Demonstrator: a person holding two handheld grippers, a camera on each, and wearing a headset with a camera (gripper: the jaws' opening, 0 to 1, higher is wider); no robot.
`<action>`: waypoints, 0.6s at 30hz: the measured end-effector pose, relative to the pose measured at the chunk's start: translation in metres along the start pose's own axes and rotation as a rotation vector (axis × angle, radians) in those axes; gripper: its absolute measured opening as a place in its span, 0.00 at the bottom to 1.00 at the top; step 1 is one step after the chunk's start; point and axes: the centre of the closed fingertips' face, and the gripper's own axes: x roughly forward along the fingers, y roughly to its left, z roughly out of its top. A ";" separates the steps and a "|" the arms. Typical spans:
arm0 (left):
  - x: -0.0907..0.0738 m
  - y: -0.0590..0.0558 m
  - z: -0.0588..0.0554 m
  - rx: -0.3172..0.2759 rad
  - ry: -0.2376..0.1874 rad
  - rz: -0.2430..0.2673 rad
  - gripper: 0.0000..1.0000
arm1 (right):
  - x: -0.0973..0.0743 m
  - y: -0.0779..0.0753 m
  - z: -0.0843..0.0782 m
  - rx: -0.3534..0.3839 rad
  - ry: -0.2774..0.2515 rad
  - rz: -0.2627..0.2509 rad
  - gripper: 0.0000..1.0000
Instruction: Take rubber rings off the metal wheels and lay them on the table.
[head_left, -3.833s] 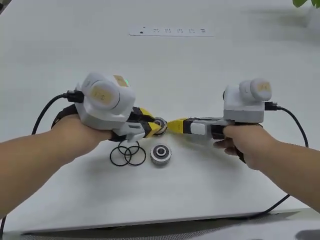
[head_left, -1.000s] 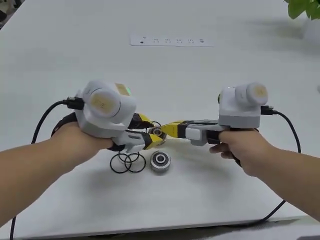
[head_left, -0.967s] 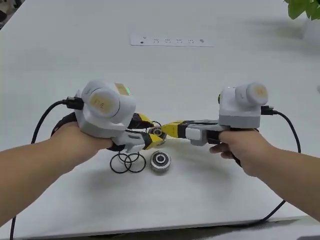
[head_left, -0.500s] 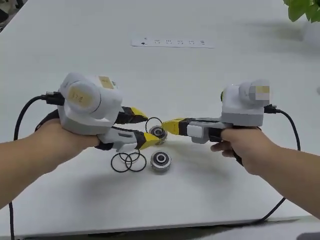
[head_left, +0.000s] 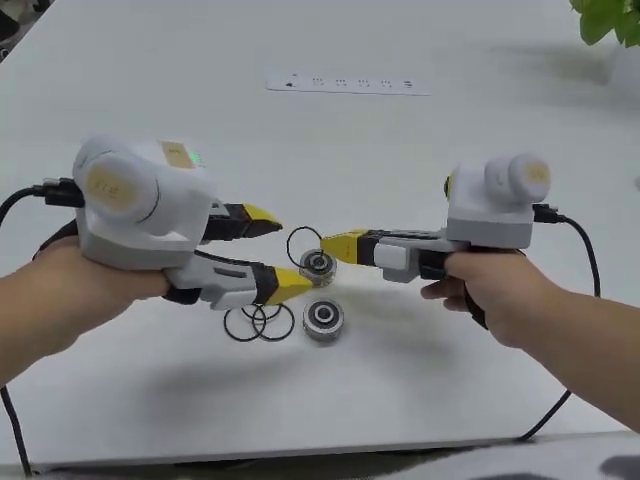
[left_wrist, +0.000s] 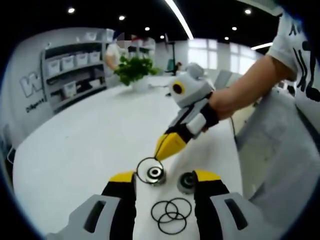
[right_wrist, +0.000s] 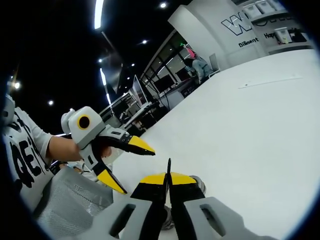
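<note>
My right gripper (head_left: 332, 246) (right_wrist: 169, 179) is shut on a thin black rubber ring (head_left: 303, 245) (left_wrist: 148, 170) (right_wrist: 169, 165), which stands as a loop at its yellow tips. Just below the ring is a metal wheel (head_left: 317, 265) (left_wrist: 155, 173); whether the ring still hangs on it I cannot tell. My left gripper (head_left: 280, 250) (left_wrist: 165, 177) is open, its jaws wide apart just left of that wheel, holding nothing. A second wheel (head_left: 323, 317) (left_wrist: 187, 181) lies on the white table (head_left: 400, 400). Three loose rings (head_left: 258, 322) (left_wrist: 171, 215) lie overlapping beside it.
A white power strip (head_left: 348, 84) lies far back on the table. Green plant leaves (head_left: 605, 15) (left_wrist: 134, 70) show at the far right corner. Black cables (head_left: 575, 380) trail from both grippers toward the near edge.
My left gripper has opened and drawn back to the left, away from the wheel it was around. The right gripper stays put, still pinching the ring.
</note>
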 end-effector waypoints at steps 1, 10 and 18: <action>-0.001 0.000 0.000 0.000 -0.002 0.001 0.47 | 0.000 0.001 0.000 -0.001 -0.001 0.002 0.00; -0.019 -0.004 0.001 -0.003 -0.017 0.006 0.54 | -0.001 0.011 0.005 -0.005 -0.010 0.023 0.00; -0.031 -0.006 0.001 -0.021 -0.034 0.016 0.58 | 0.000 0.023 0.006 -0.011 -0.011 0.046 0.00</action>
